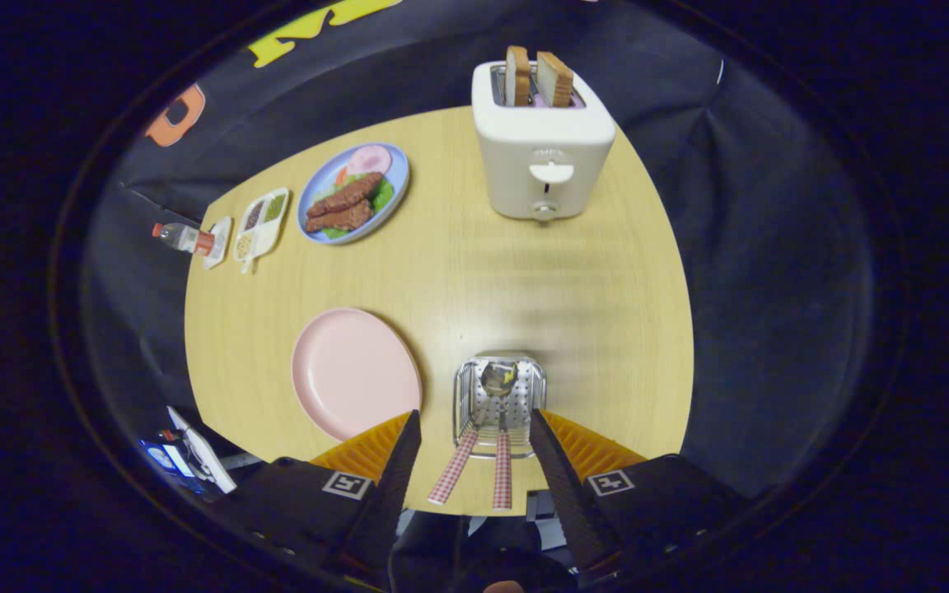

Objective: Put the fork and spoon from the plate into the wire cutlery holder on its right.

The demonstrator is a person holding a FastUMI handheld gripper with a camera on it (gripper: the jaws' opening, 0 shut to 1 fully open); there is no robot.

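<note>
Spread wide apart, the claw [474, 428] hangs above the near edge of the round wooden table [590, 296], its two fingers [399, 461] gripping nothing. Between them lie two checked handles, side by side: the left one [452, 467] slants, the right one [502, 482] runs nearly straight. Both handles stick out of the wire cutlery holder [499, 399], which stands just ahead of the fingertips, and their working ends rest down inside it. Which handle belongs to the fork and which to the spoon cannot be told; a rounded metal end [497, 377] shows at the holder's far side.

Just to the left of the holder, beside the left finger, sits the pink plate [355, 371], with nothing on it.

Further on, well beyond the holder, stands a white toaster [542, 144] with two slices of toast [535, 78] poking out of its slots. Off to the far left of the table rests a blue plate [314, 216] carrying meat, a slice of ham and greens. Next to it lies a small divided tray [262, 222] of seeds or grains, then a bottle [182, 237] on its side at the table's edge.
</note>
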